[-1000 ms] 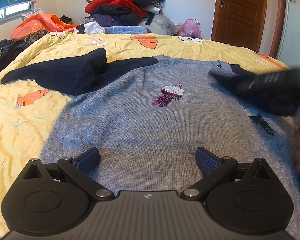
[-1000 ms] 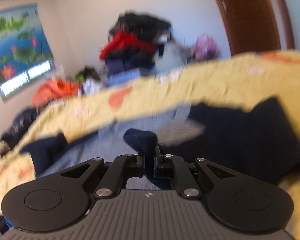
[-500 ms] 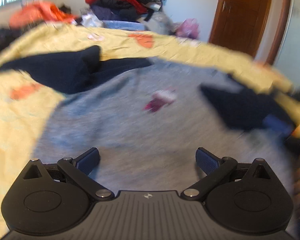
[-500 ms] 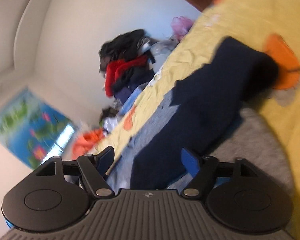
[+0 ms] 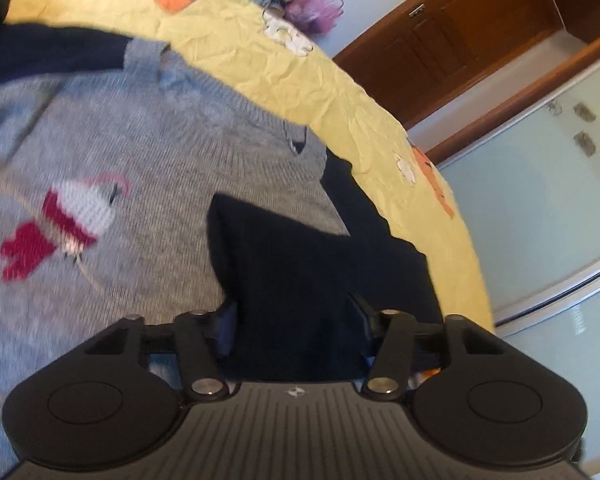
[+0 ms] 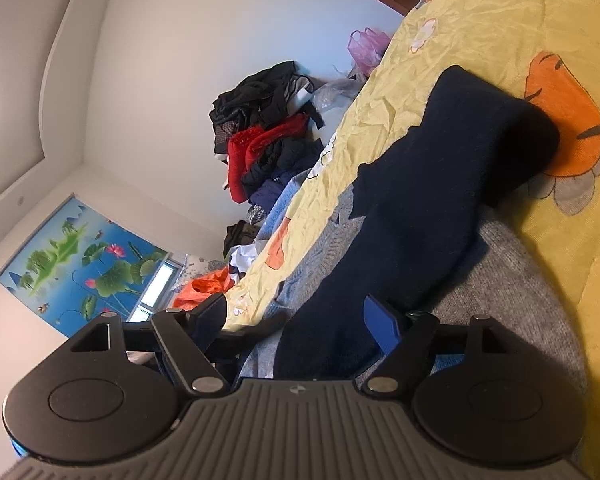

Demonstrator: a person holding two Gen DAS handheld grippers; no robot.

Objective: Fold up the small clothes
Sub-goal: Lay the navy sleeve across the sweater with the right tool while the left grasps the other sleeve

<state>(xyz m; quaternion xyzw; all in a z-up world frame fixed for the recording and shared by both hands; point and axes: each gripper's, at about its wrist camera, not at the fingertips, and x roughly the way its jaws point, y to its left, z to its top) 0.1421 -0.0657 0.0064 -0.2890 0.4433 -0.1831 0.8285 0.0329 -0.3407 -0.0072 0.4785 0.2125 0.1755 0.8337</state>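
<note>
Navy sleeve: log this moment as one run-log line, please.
step: fold sleeve | left gripper: closing, navy sleeve between fingers | right gripper: opening, sleeve between fingers, unpressed | grey sweater: flat on yellow bedsheet

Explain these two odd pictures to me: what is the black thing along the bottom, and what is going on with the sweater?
Each picture comes from a small wide-angle camera fixed to a hand-held tool with two fingers; a person carries one in each hand. No robot arm is involved. The black shape at the bottom is the tool's own body.

The left tool's view shows a grey sweater with a knitted bird, spread on a yellow bedspread. The left gripper is closing around a dark navy sleeve folded onto the sweater; I cannot tell whether it grips yet.

The right tool's view is tilted sideways. The right gripper is opening, with the other navy sleeve lying loose between its blue fingers. A clothes pile sits beyond.
</note>
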